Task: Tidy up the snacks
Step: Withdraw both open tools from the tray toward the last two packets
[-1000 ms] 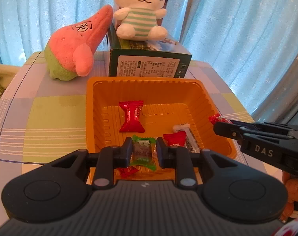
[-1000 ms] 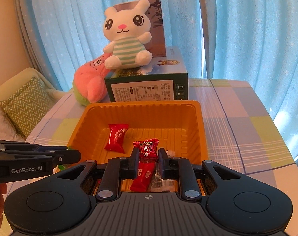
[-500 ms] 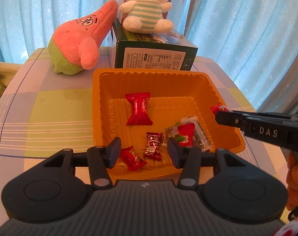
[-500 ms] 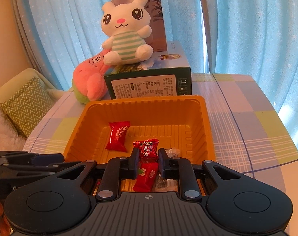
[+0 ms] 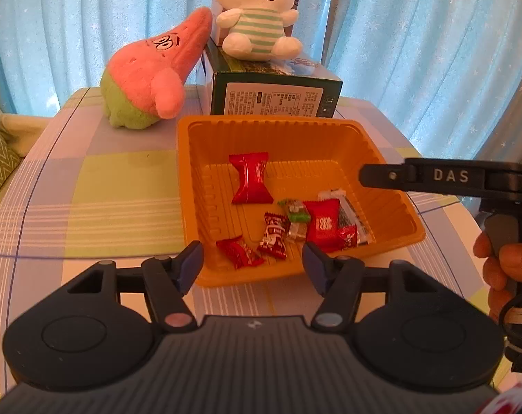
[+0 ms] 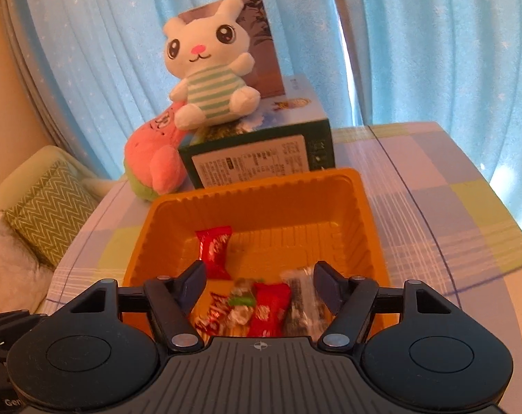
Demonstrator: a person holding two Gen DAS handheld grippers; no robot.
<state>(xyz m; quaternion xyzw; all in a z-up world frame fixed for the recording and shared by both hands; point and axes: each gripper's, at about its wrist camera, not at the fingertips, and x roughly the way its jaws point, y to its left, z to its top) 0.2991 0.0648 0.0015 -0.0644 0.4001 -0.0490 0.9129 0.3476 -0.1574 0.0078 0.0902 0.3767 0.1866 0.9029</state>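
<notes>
An orange plastic tray (image 5: 392,203) (image 6: 364,220) sits on the checked tablecloth and holds several wrapped snacks. A large red candy (image 5: 251,178) (image 6: 213,248) lies toward its back. A green-wrapped candy (image 5: 295,211) (image 6: 242,299), a red packet (image 5: 323,222) (image 6: 267,307) and small red candies (image 5: 273,236) lie near the front. My left gripper (image 5: 252,262) is open and empty at the tray's front edge. My right gripper (image 6: 259,284) is open and empty above the front snacks; its side also shows in the left wrist view (image 5: 443,177).
A dark green box (image 5: 274,96) (image 6: 261,158) stands behind the tray with a white bunny plush (image 5: 257,17) (image 6: 209,69) on top. A pink starfish plush (image 5: 154,76) (image 6: 157,162) lies at its left. Blue curtains hang behind. A sofa cushion (image 6: 47,207) is at the left.
My left gripper opened and let the green candy fall into the tray, then drew back. My right gripper opened and dropped its red packet into the tray.
</notes>
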